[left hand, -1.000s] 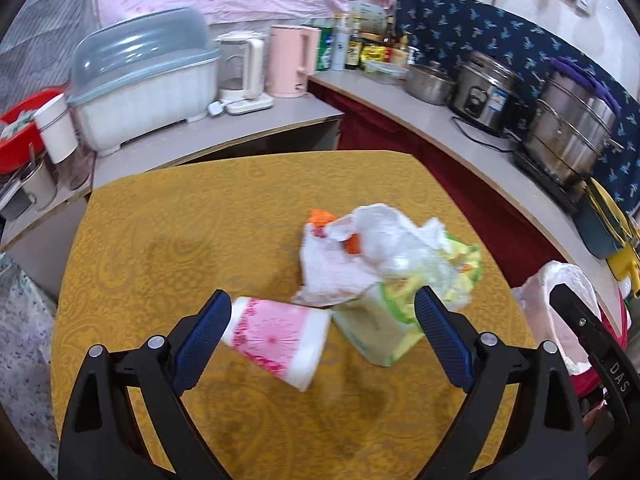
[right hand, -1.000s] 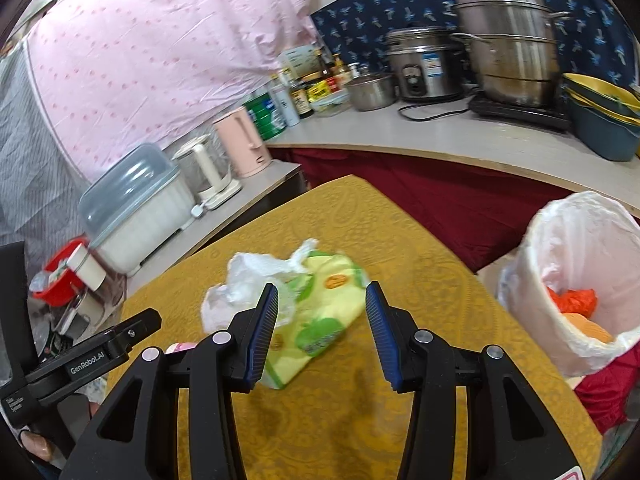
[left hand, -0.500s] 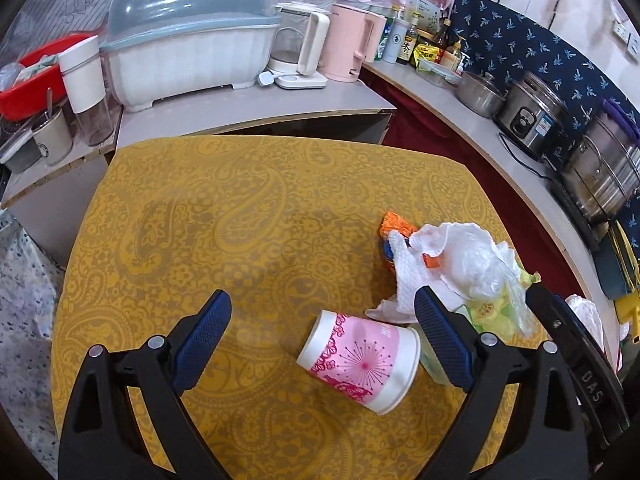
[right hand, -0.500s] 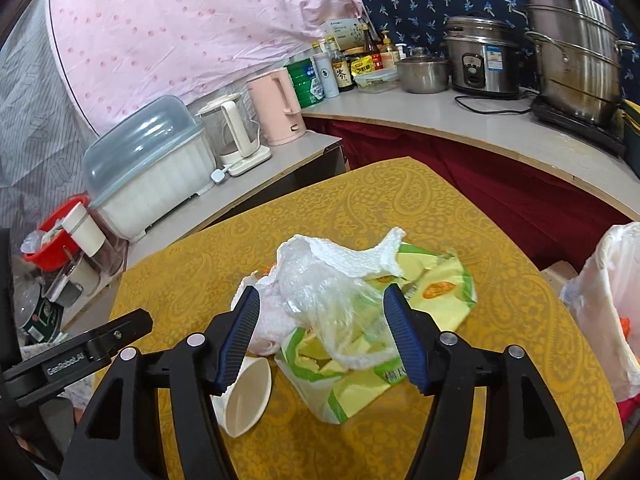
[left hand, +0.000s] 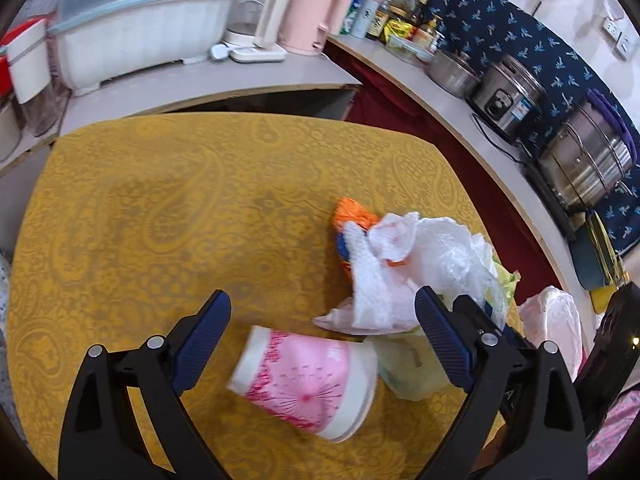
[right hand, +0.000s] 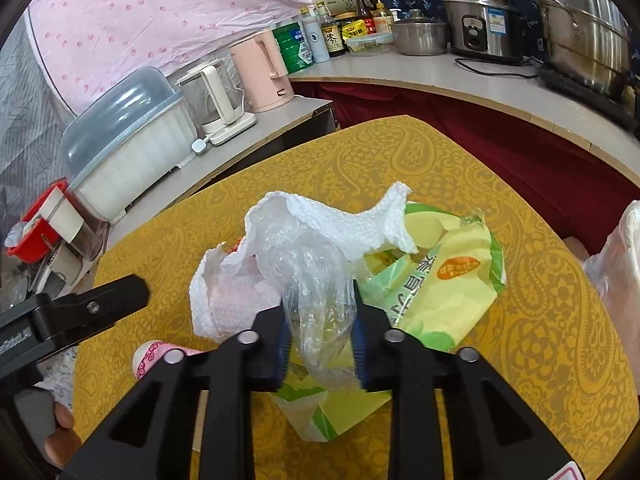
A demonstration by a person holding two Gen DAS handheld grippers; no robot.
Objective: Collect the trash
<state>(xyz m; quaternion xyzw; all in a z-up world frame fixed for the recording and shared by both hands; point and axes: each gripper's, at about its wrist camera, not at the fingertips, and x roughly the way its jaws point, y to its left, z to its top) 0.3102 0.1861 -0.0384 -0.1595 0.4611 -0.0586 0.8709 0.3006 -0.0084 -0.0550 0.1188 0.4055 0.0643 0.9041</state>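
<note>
Right gripper (right hand: 320, 344) low in frame, jaws just drawn in and now clenched on the clear plastic bag (right hand: 312, 280), atop the yellow-green wrapper (right hand: 440, 292) and white paper towel (right hand: 340, 224). Left gripper (left hand: 324, 332) spread wide, released, around the pink paper cup (left hand: 308, 384), which lies tipped on the yellow paisley tablecloth (left hand: 160, 208). At far right, a white bin bag (left hand: 556, 320), contents hidden. Beyond, upper frame: grey counter (left hand: 224, 80), covered dish rack (left hand: 132, 20), pink kettle (left hand: 308, 12), steel pots (left hand: 588, 168), possibly stacked.

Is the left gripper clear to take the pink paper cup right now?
Probably yes: the left gripper is open, the pink paper cup lies on its side between the tongs, nothing covering it.
</note>
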